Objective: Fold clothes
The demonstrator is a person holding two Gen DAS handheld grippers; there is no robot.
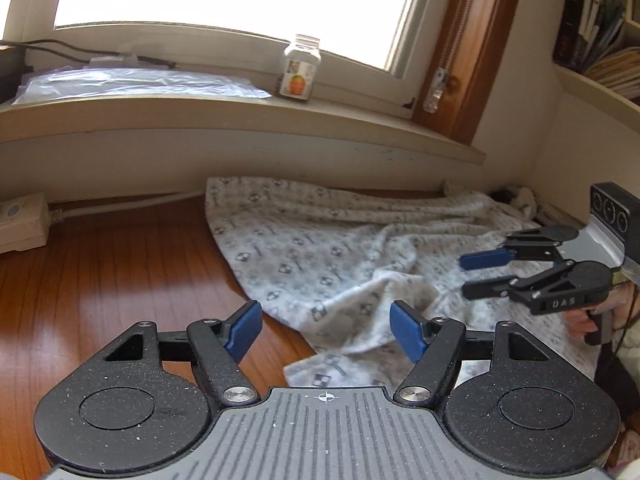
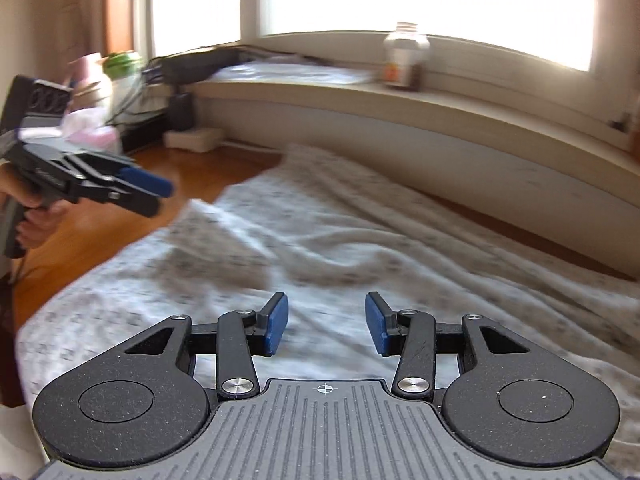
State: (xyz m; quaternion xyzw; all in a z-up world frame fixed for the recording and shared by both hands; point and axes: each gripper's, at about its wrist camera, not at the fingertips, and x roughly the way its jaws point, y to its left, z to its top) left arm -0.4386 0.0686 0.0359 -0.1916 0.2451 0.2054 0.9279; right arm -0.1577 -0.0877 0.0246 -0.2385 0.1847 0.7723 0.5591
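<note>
A white garment [image 1: 320, 248] printed with small grey motifs lies rumpled on a wooden surface [image 1: 100, 272] below a window sill. My left gripper [image 1: 326, 320] hovers over the garment's near left edge, open, with nothing between its blue pads. The right wrist view shows it at the far left [image 2: 158, 196], held by a hand. My right gripper [image 2: 328, 320] stands open above the middle of the garment [image 2: 360, 232], pads apart and nothing between them. In the left wrist view it is at the right [image 1: 465, 275], above the cloth.
A clear bottle [image 1: 301, 68] and a plastic sheet [image 1: 120, 80] sit on the window sill. A power strip [image 1: 20, 220] lies at the wall on the left. Books fill a shelf [image 1: 592, 32] at upper right. Cluttered items [image 2: 96, 80] stand beyond the left gripper.
</note>
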